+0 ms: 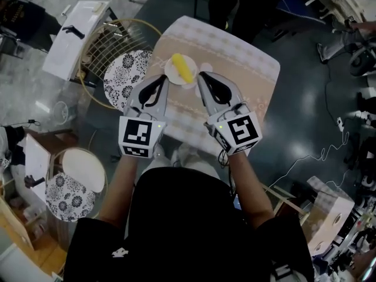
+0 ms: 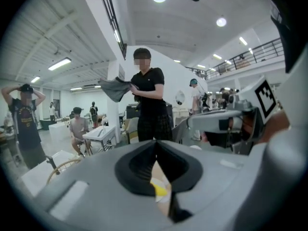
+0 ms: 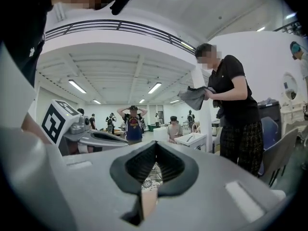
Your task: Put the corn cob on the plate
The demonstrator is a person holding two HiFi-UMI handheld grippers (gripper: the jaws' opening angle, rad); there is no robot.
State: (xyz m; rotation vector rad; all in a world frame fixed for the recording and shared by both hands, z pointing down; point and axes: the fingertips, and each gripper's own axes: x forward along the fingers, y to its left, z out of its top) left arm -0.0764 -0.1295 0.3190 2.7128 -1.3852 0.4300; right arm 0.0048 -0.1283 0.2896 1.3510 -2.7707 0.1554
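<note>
Spotter: Left gripper [image 1: 163, 78] and right gripper [image 1: 201, 75] are seen nearest, held side by side above the table [image 1: 252, 69].

Recorder: Jaw state?

Spotter: Left jaws are pressed together at the tips, with nothing held. Right jaws likewise are closed and empty.

Recorder: Corn cob?

Spotter: Corn cob [image 1: 183, 68] is laid on the white plate [image 1: 170, 73], just ahead of both sets of tips and between them, touched by neither. A yellow bit is glimpsed beneath the closed left jaws in the left gripper view.

Recorder: Surroundings?

Spotter: Patterned stool [image 1: 125, 75] is noted to the left gripper's left. A person in black [image 2: 150, 100] is seen well beyond the jaws.
</note>
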